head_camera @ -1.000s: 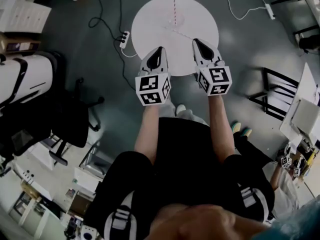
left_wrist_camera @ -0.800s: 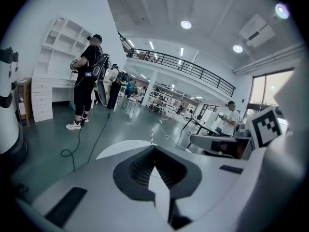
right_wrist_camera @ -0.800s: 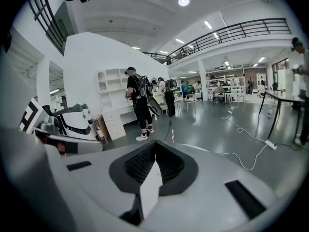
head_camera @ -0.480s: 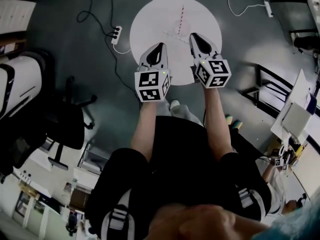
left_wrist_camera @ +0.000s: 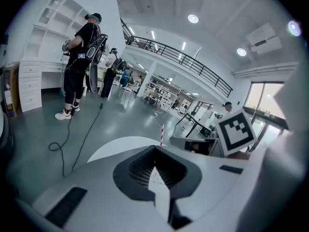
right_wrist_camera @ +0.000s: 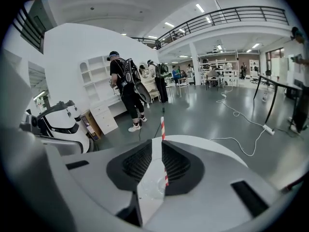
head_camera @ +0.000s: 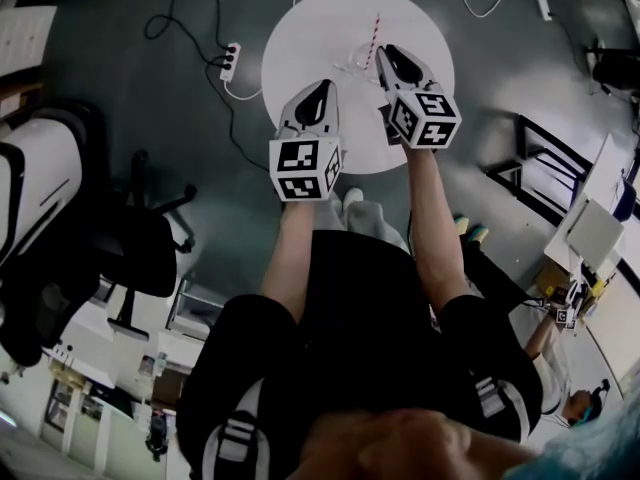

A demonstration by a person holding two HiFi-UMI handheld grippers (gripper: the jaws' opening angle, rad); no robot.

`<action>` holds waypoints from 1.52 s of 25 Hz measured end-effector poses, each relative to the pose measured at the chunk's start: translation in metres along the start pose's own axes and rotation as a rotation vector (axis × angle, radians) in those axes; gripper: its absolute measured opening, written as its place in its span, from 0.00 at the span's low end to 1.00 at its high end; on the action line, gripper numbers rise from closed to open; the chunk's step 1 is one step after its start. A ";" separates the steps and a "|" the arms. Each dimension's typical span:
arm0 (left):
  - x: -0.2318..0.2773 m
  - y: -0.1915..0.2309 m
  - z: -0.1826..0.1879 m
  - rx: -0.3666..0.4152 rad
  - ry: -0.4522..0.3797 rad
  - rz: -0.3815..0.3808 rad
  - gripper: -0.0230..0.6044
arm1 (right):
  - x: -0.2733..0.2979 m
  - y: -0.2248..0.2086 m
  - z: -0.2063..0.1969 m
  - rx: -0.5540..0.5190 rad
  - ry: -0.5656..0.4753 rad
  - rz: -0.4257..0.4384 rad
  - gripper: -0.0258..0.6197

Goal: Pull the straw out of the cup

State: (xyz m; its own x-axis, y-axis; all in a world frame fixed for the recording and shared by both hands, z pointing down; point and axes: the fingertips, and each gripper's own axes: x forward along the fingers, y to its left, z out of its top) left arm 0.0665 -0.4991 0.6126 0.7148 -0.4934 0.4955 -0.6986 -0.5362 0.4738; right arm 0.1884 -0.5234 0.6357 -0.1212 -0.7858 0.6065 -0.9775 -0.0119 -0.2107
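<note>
Finding one: over the last second my right gripper [head_camera: 384, 56] has moved forward from the near edge of the round white table [head_camera: 300, 28] to a spot just beside the clear cup [head_camera: 362, 64]. The left gripper [head_camera: 322, 90] has kept its station over the near part of the table, well short of the cup. I judge the approach to be nearly finished and the grasp not yet made. Finding two: the red-and-white striped straw [head_camera: 377, 30] is still standing in the cup, leaning a little, so nothing has been pulled out. In the right gripper view the jaws stand a narrow slot apart. The cup and the lower straw show through that slot, close against the inner edge of the right-hand jaw, and the straw's top rises above the jaw tips. I cannot confirm contact, and the jaws are not clamped on anything. In the left gripper view the jaw tips meet with nothing between them. Finding three, pose: both forearms reach forward and down from the body with the marker cubes facing up. The right forearm stretches further and angles slightly inward toward the cup, and the left is held shorter. My judgement is that the right jaws need to line up on the straw above the cup's rim before they close
</note>
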 end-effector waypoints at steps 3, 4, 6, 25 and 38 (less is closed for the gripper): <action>0.004 -0.001 -0.002 0.000 0.007 -0.011 0.05 | 0.014 -0.008 -0.004 -0.002 0.020 -0.021 0.13; 0.004 -0.001 -0.003 -0.001 0.009 -0.012 0.05 | 0.018 -0.010 -0.005 -0.001 0.026 -0.024 0.13; 0.005 0.001 -0.005 -0.004 0.012 -0.013 0.05 | 0.026 -0.012 -0.008 -0.005 0.040 -0.030 0.13; -0.018 -0.008 -0.008 -0.027 -0.028 -0.017 0.05 | 0.005 -0.003 0.001 -0.031 0.008 -0.051 0.10; -0.063 -0.088 -0.002 0.077 -0.142 -0.004 0.05 | -0.112 0.027 0.040 -0.120 -0.224 0.046 0.10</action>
State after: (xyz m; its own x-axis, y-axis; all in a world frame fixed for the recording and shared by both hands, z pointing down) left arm 0.0826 -0.4193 0.5410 0.7187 -0.5801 0.3833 -0.6951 -0.5869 0.4153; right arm 0.1824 -0.4610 0.5313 -0.1382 -0.9014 0.4105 -0.9869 0.0902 -0.1341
